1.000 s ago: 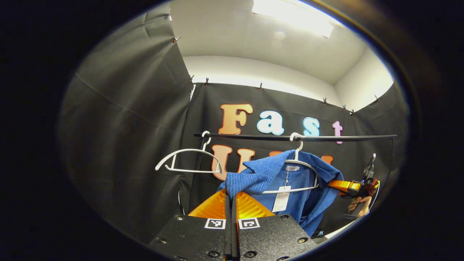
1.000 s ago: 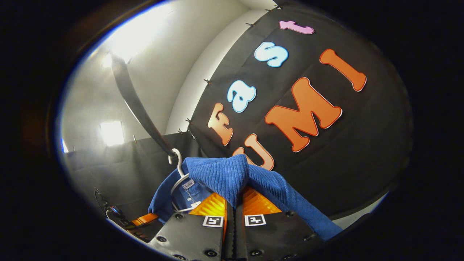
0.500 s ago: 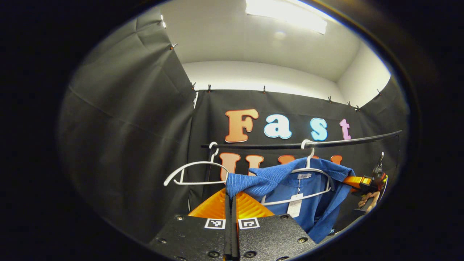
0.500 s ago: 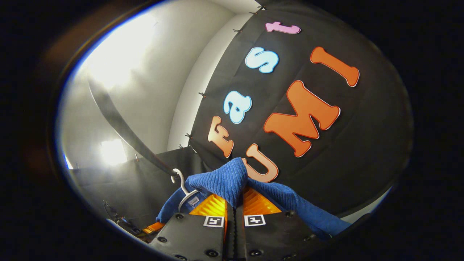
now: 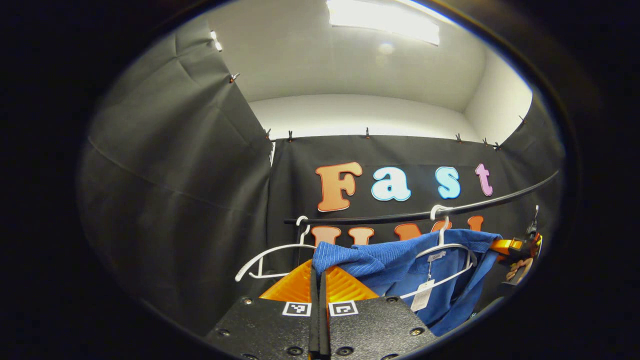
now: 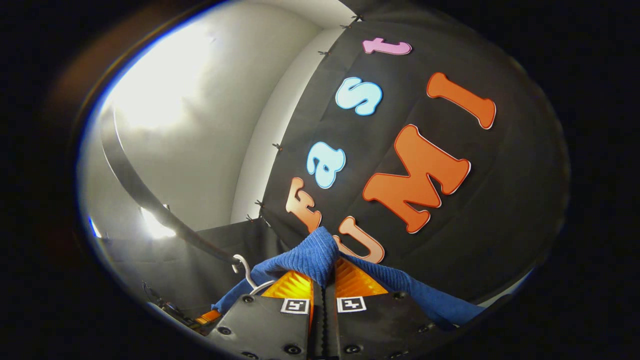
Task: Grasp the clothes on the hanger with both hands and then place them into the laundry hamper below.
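A blue ribbed garment (image 5: 400, 262) hangs on a white hanger (image 5: 447, 250) hooked on the black rail (image 5: 400, 218). A paper tag (image 5: 422, 298) dangles from its collar. My left gripper (image 5: 318, 272) is shut on the garment's left shoulder, with cloth bunched between its orange fingers. At the right edge of the left gripper view, the right gripper (image 5: 505, 245) holds the other shoulder, a hand (image 5: 515, 270) below it. In the right gripper view, my right gripper (image 6: 322, 277) is shut on a fold of the blue garment (image 6: 305, 257), the hanger's hook (image 6: 245, 267) to its left.
An empty white hanger (image 5: 272, 255) hangs on the rail to the left of the garment. The rail (image 6: 135, 187) curves across the right gripper view. Black cloth walls close in the left side and the back; a ceiling light (image 5: 382, 20) shines above.
Both cameras have tilted upward, so the rail, hangers and garment sit lower in each view. The garment's shoulders have been drawn outward, off the hanger's ends. Both grips hold.
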`<state>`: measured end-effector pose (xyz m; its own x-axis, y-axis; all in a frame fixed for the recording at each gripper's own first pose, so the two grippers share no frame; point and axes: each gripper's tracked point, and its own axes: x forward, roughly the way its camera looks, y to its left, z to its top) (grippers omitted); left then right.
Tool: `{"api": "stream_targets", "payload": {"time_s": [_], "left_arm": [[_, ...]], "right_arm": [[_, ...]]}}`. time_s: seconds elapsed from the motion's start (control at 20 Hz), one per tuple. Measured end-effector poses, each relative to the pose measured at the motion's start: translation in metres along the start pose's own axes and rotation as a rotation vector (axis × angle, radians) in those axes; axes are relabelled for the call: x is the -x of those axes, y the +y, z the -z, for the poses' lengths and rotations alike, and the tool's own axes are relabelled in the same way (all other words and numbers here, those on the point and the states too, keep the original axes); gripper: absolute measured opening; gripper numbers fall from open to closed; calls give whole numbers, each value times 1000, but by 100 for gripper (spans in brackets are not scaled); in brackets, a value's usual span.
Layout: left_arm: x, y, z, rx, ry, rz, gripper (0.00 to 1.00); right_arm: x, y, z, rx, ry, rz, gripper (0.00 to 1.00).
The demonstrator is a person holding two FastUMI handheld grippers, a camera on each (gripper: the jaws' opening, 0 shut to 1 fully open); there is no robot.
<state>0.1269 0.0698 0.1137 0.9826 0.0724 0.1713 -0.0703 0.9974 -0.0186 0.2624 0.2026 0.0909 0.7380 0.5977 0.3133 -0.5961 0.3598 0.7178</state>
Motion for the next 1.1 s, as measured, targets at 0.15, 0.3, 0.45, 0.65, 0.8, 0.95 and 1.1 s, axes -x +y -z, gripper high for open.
{"api": "stream_targets", "payload": {"time_s": [0.15, 0.3, 0.45, 0.65, 0.8, 0.95, 1.1], "left_arm": [[-19, 8, 10, -21, 11, -21, 0], [-42, 11, 15, -42, 11, -30, 0], [-58, 11, 26, -75, 26, -41, 0], [-72, 11, 50, -62, 74, -41, 0], [-80, 12, 68, -66, 111, -29, 0], [-86, 8, 85, -48, 149, -11, 0], [-89, 4, 107, -56, 190, 6, 0]], "right_arm": [[-5, -14, -3, -8, 1, 22, 6], [-9, -24, -11, -15, -14, 32, 7], [-15, -38, -18, -7, -26, 55, 6], [-21, -52, -13, -26, -10, 72, 6], [-23, -60, -13, -33, 1, 83, 6], [-26, -61, -25, -16, -17, 78, 7], [-28, -60, -34, -13, -39, 61, 6]]}}
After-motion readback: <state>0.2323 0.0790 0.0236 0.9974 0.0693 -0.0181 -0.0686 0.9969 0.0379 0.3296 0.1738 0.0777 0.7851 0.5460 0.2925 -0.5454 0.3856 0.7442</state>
